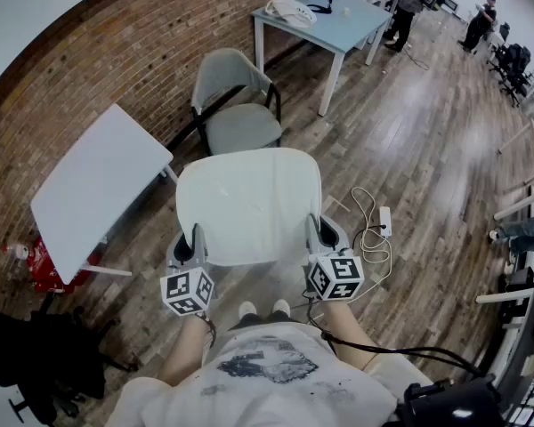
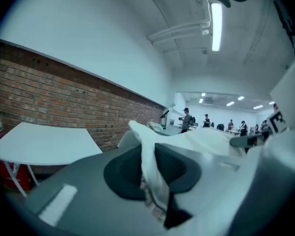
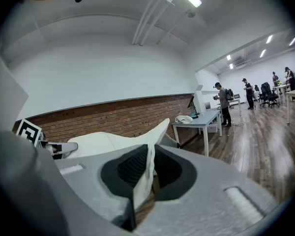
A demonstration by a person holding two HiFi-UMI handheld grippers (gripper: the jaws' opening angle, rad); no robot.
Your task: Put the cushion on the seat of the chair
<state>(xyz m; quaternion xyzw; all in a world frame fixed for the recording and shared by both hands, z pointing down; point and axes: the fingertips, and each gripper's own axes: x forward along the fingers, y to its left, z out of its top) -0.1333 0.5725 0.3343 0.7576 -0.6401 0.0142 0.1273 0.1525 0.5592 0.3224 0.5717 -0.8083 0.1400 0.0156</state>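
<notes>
A pale cream cushion (image 1: 249, 205) is held flat in the air in front of me, between both grippers. My left gripper (image 1: 196, 243) is shut on the cushion's near left edge; its dark pads pinch a fold of the fabric (image 2: 150, 173). My right gripper (image 1: 316, 237) is shut on the near right edge, a fold of fabric (image 3: 146, 173) squeezed between its pads. Beyond the cushion stands the chair (image 1: 236, 105), grey-green with a bare seat (image 1: 242, 128), close to the brick wall. The cushion hides the floor between me and the chair.
A white tilted table (image 1: 98, 189) stands at the left by the brick wall (image 1: 116, 52). A light blue table (image 1: 325, 20) is behind the chair. A power strip with white cable (image 1: 378, 225) lies on the wooden floor at right. People stand far off.
</notes>
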